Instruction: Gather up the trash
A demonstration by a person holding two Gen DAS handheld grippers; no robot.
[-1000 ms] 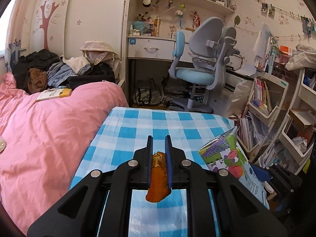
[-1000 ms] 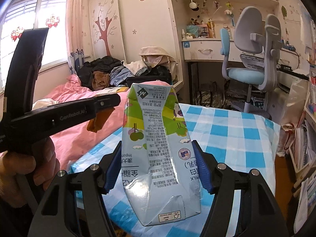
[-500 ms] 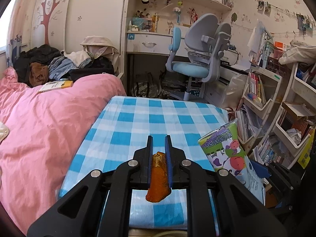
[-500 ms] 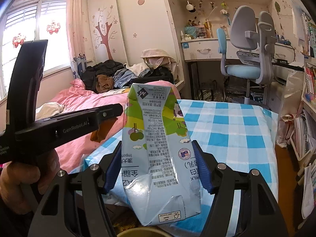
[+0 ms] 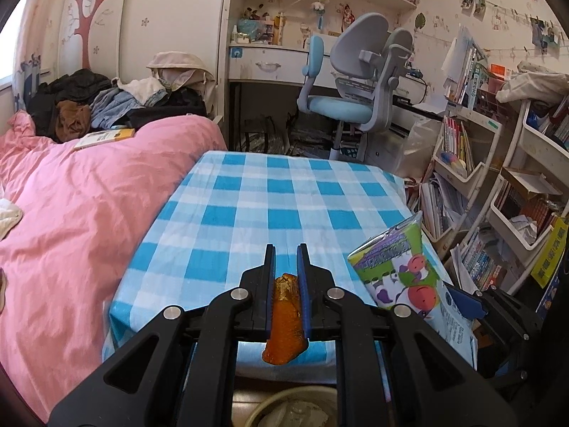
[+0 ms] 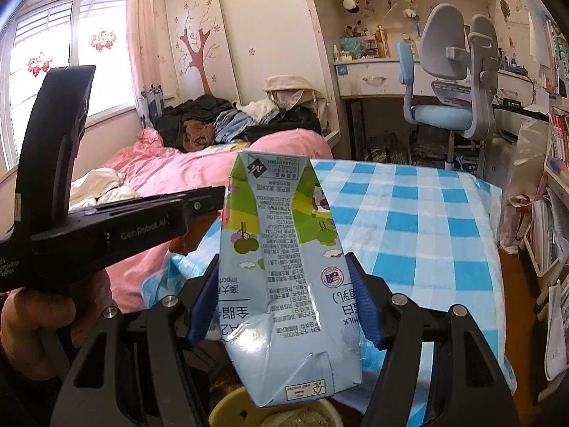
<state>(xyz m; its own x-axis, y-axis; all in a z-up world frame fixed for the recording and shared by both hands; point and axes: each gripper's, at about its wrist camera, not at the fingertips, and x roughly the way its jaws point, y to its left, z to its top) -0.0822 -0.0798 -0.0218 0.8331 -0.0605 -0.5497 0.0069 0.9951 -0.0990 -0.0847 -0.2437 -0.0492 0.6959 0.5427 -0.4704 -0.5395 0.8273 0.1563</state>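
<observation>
Orange peel (image 5: 284,323) sits clamped between your left gripper (image 5: 286,277) jaws, hanging below them over the bin (image 5: 295,407), ready to drop. Your right gripper (image 6: 284,302) jaws squeeze the milk carton (image 6: 284,277) across its sides, its bottom end poised just above the bin too.

A lived-in child's bedroom at home.
A bed with a pink duvet (image 5: 81,206) and a heap of clothes (image 5: 117,101) stands beside a table under a blue checked cloth (image 5: 270,206); a wardrobe with tree decals (image 6: 199,32), a study desk (image 5: 281,67) with a blue ergonomic chair (image 5: 355,82), and crammed book racks (image 5: 473,163) surround it.
</observation>
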